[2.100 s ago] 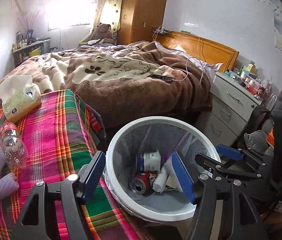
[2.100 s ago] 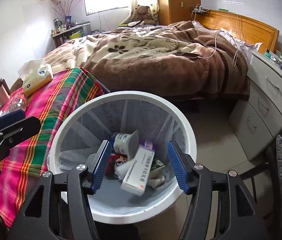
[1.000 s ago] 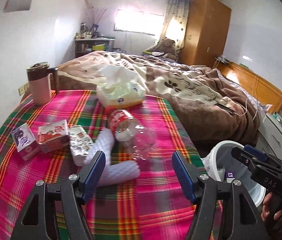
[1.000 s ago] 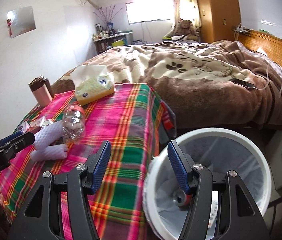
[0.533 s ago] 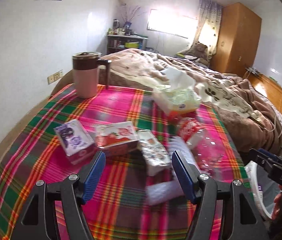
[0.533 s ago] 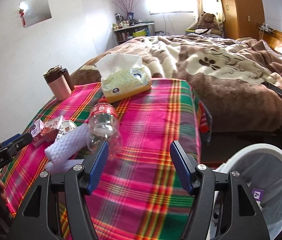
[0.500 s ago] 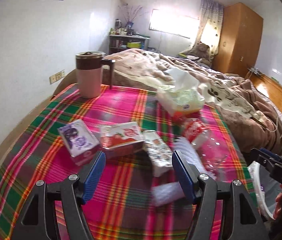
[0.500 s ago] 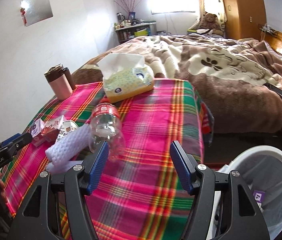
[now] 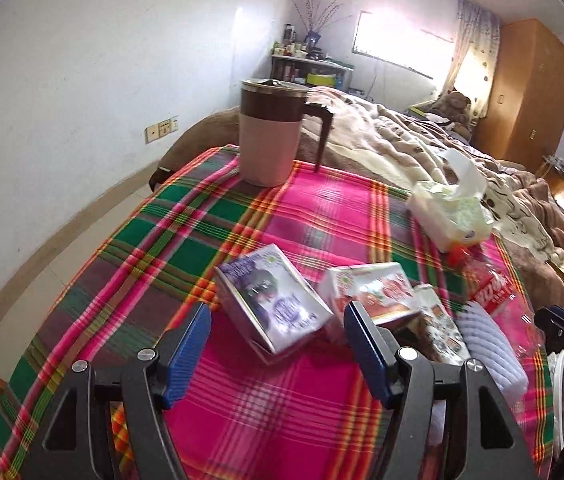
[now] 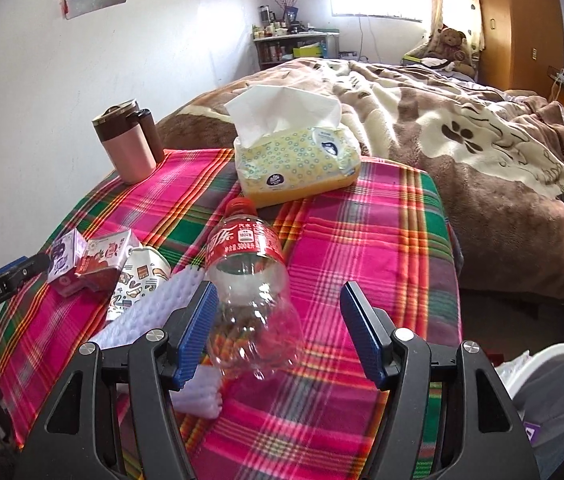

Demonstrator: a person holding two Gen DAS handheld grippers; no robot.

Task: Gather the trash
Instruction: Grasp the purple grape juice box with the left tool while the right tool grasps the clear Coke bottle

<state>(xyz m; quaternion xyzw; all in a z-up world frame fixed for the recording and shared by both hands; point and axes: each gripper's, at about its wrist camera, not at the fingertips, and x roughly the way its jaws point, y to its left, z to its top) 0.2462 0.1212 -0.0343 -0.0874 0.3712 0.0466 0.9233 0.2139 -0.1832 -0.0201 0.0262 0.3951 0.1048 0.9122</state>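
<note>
My left gripper is open and empty, with a purple carton lying on the plaid tablecloth between its fingertips. A red carton, a patterned paper cup and white foam lie to its right. My right gripper is open and empty, with an empty plastic bottle with a red label lying partly between its fingers. The same foam, cup and cartons lie left of the bottle. The white trash bin stands low at the right.
A pink and brown mug stands at the table's far edge. A yellow tissue pack lies behind the bottle. A bed with a brown blanket is beyond the table. A wooden wardrobe stands at the back.
Both grippers left the bin and swung left over the table. The left one closed in on the purple carton. The right one closed in on the plastic bottle.
</note>
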